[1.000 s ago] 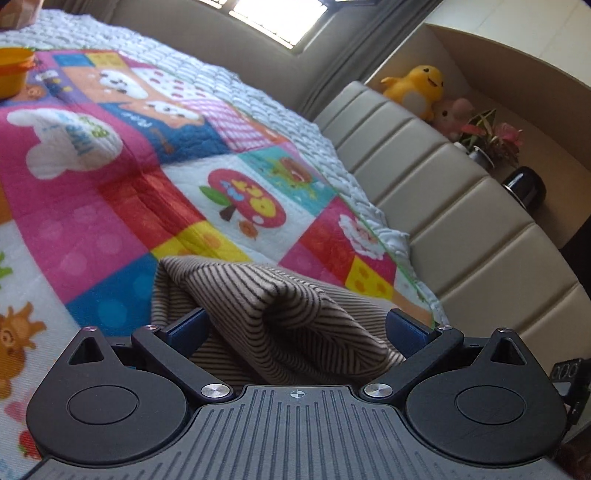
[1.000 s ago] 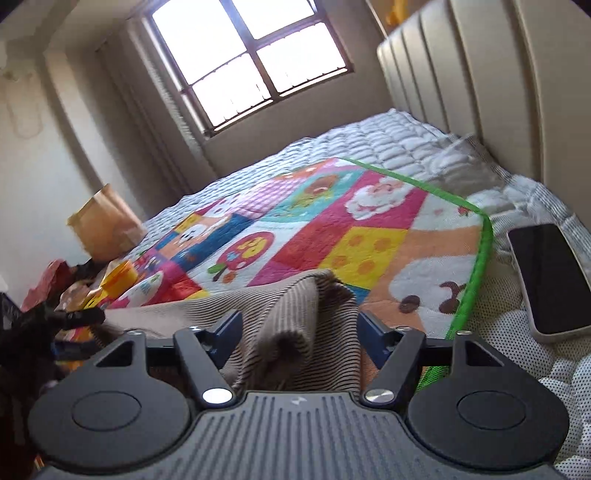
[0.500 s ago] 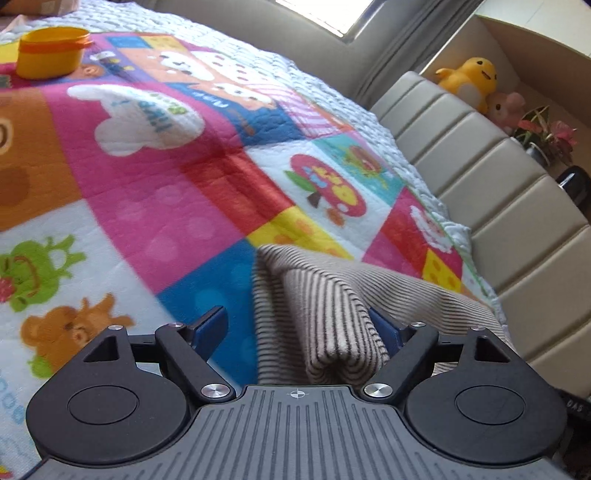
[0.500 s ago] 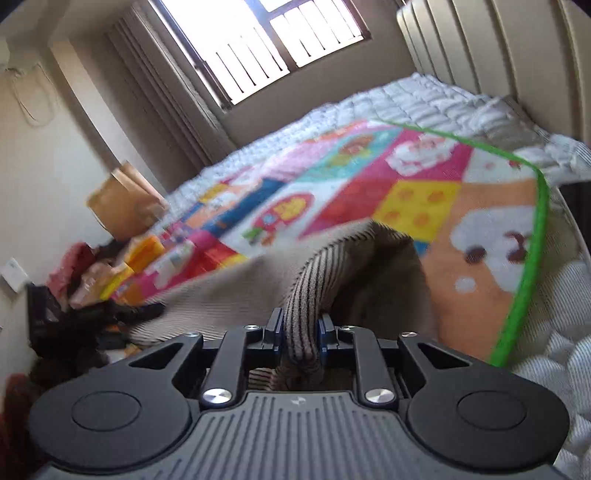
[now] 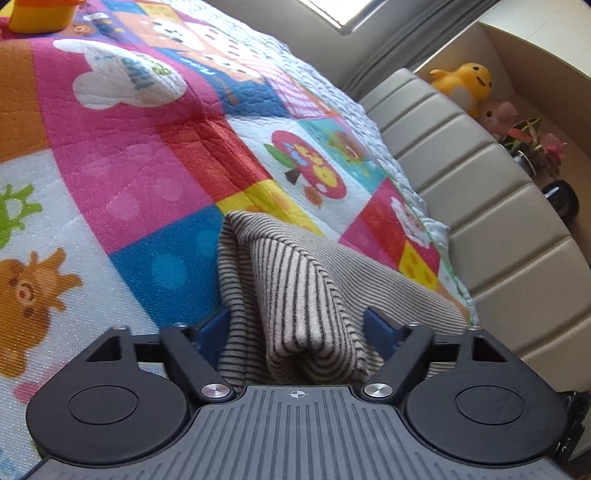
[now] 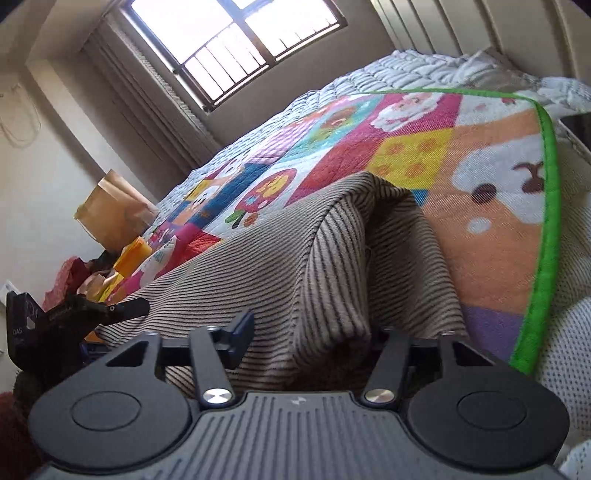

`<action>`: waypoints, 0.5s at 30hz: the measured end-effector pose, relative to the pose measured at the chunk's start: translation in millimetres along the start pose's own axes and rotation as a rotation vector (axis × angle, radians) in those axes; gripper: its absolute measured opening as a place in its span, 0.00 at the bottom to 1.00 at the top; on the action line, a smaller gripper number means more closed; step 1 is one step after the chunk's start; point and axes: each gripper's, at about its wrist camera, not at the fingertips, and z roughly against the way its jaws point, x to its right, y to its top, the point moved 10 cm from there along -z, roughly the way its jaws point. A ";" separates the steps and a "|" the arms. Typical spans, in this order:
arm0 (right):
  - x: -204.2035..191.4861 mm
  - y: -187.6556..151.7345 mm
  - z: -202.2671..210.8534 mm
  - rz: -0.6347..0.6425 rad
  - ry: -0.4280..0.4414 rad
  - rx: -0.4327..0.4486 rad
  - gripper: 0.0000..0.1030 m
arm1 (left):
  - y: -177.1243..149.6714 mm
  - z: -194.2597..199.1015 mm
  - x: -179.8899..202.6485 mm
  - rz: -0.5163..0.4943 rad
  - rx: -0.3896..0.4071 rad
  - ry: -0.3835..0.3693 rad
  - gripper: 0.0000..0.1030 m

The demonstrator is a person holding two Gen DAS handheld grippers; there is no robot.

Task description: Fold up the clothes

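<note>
**A:** Where is the striped garment (image 5: 295, 288) lying?

**B:** It is lying on a colourful patchwork quilt (image 5: 140, 155) that is covering the bed, bunched into a raised fold. In the left wrist view the fold is rising between the fingers of the left tongs (image 5: 299, 328), close to the padded headboard (image 5: 491, 206).

**A:** Are the left tongs gripping it?

**B:** They are standing spread. The blue pads (image 5: 212, 326) are sitting wide apart on either side of the cloth, the left one touching or nearly touching the fabric; I cannot tell which.

**A:** And the other side?

**B:** The right tongs (image 6: 314, 332) are also standing spread, with the garment (image 6: 280, 266) humped up between the fingers. One blue pad is showing on the left; the cloth is hiding the other. The fabric is running away to the left, where the other tool (image 6: 66, 314) is showing dark at the edge of the view.

**A:** What is surrounding the scene?

**B:** A green border (image 6: 546, 206) is edging the quilt on the right. A barred window (image 6: 236, 44) is letting in bright daylight, and a brown paper bag (image 6: 110, 210) is standing by the wall. In the left wrist view a yellow stuffed duck (image 5: 465, 83) is sitting behind the headboard, beside a pink toy (image 5: 498, 114) and a small potted plant (image 5: 535, 144), and an orange and yellow container (image 5: 40, 14) is sitting on the quilt at the far corner.
</note>
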 end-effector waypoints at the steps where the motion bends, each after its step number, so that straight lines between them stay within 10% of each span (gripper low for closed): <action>1: -3.4 7.3 0.8 0.018 0.013 0.003 0.23 | 2.5 1.8 2.9 0.000 0.007 0.001 0.50; 8: -16.4 49.5 50.9 0.122 0.092 0.060 0.20 | -12.8 52.1 52.9 -0.108 0.067 -0.092 0.37; 15: 23.8 -11.2 53.3 0.098 0.003 -0.067 0.22 | -67.5 66.0 48.2 -0.161 0.021 -0.066 0.37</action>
